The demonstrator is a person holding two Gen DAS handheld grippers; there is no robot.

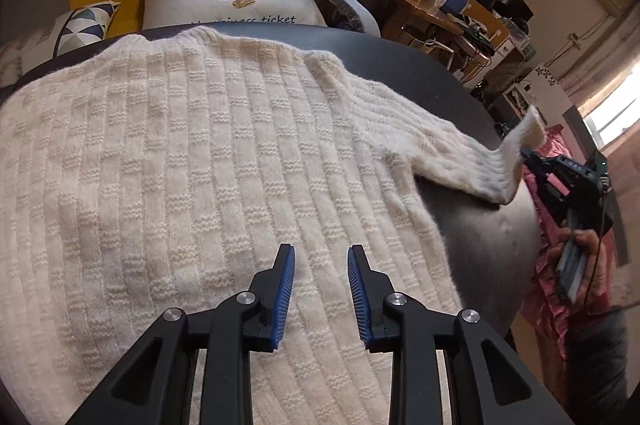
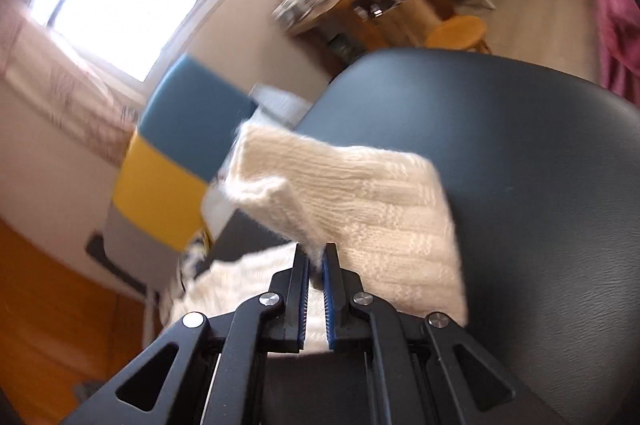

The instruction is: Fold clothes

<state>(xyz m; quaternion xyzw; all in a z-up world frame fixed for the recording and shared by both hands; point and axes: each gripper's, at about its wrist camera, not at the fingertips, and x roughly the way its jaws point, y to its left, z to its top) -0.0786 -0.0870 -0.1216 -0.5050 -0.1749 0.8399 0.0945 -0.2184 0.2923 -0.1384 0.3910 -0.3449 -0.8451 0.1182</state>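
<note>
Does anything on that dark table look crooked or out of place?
Only the cream knit sweater's sleeve: its cuff is pinched in the right tongs and lifted off the dark table, while the body lies flat. The left tongs hang open above it. Nothing looks spilled or damaged.

Sweater [image 1: 208, 153]: spread flat on table [image 1: 472, 225], covering its left and middle. Sleeve [image 1: 452, 153]: runs toward 3 o'clock, its end raised off the table. Right gripper [image 1: 524, 157]: at 3 o'clock, on the sleeve end. Left gripper [image 1: 321, 265]: at 6 o'clock, above the sweater. Cushions [image 1: 232, 1]: at 12 o'clock, behind the table.
</note>
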